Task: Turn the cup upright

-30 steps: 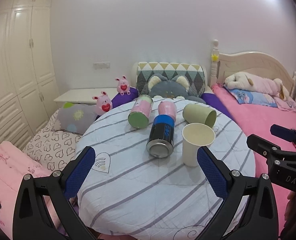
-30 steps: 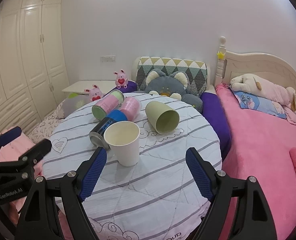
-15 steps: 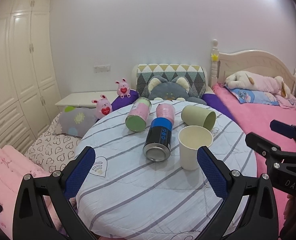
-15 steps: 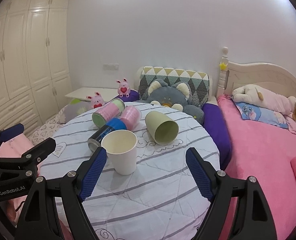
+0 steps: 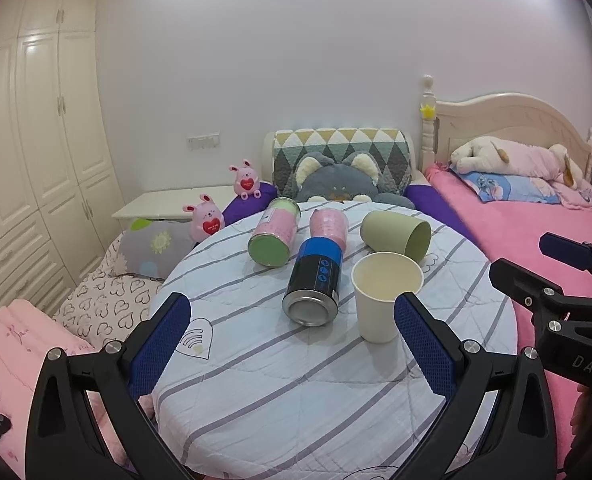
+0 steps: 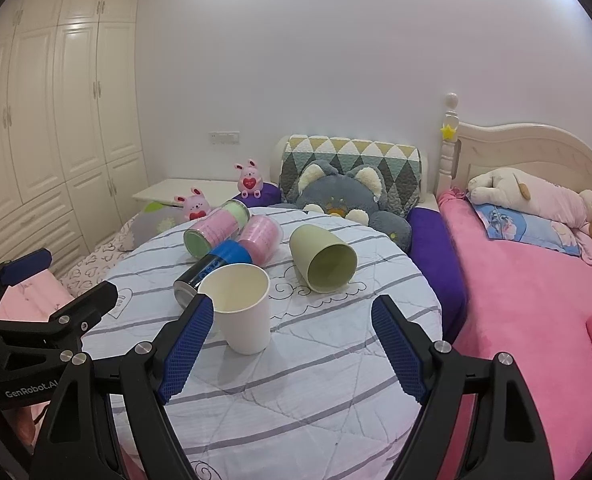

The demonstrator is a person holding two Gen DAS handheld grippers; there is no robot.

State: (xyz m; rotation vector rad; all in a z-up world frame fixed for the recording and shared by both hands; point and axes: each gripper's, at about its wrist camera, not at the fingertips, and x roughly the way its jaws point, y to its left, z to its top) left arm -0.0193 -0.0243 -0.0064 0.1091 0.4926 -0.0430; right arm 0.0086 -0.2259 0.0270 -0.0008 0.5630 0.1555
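Foreground: left gripper (image 5: 292, 340) and right gripper (image 6: 292, 344), jaws apart; white paper cup (image 6: 240, 312) upright beside the green cup (image 6: 322, 258), which lies sideways.

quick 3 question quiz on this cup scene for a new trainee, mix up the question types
1. True or false: the white paper cup stands upright, mouth up, on the round table.
2. Which container lies on its side with its open mouth turned toward the right camera? A) green cup B) blue and black can C) pink tin with the green end
3. Fill in: both the left tongs and the right tongs are ____ and hold nothing.

Key: 1 true; 2 A; 3 open
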